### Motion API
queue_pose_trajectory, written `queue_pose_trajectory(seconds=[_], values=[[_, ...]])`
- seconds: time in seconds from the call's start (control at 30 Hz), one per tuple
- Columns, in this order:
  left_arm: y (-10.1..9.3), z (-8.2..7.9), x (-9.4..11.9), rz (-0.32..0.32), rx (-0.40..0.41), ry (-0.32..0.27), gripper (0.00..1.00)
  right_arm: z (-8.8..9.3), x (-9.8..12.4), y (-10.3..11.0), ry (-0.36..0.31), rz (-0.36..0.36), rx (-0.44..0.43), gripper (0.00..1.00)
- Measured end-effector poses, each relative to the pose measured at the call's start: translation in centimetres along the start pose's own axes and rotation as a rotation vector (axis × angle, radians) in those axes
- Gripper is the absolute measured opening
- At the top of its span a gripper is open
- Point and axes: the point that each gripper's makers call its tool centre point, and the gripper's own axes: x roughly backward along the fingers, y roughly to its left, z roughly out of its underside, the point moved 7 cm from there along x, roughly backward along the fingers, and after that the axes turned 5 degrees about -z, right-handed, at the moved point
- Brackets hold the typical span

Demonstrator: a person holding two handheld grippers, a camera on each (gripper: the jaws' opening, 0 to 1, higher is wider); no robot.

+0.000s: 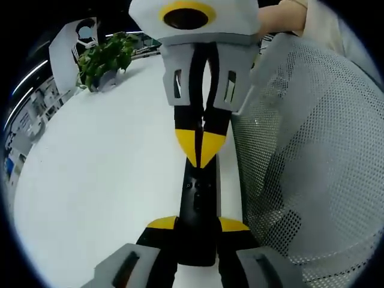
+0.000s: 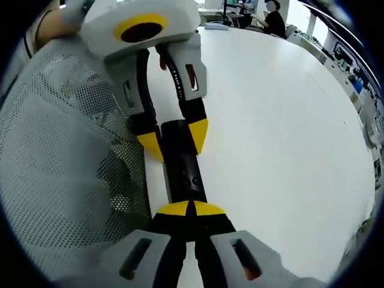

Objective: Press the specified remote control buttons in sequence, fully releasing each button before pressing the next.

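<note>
The left gripper (image 1: 197, 227) pinches the near end of a slim black remote control (image 1: 198, 198) between its yellow-tipped jaws; in the right gripper view that same tool (image 2: 174, 135) clamps the remote's (image 2: 182, 171) far end. The remote lies along the edge of a white table (image 1: 108, 174), just beside a grey mesh chair back (image 1: 306, 162) that presses up against that edge. The right gripper (image 2: 191, 210) has its jaws pressed together into one point, resting at the remote's near end by a small round button (image 2: 194, 182); from the left gripper view, its closed tip (image 1: 200, 150) sits over the upper end of the remote.

Pressing well probably means holding the left grip steady so the remote cannot slide or tip, bringing the closed tip straight down on one button only, then lifting fully clear before the next. The buttons are small and closely set, so a slanted push could catch a neighbour.

Farther along the table stands a potted green plant (image 1: 105, 60). Beyond, a bright open office with desks and a seated person (image 2: 273, 21).
</note>
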Motion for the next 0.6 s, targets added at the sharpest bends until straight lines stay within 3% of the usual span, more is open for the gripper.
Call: queue_pose_trajectory(seconds=[0.4, 0.6], values=[[0.06, 0.02, -0.06, 0.001, -0.003, 0.000, 0.24, -0.38, -0.18, 0.11, 0.060, 0.009, 0.063, 0.00], [0.06, 0.02, -0.09, 0.001, -0.003, 0.000, 0.24, -0.01, -0.06, -0.06, 0.020, 0.006, 0.024, 0.00]])
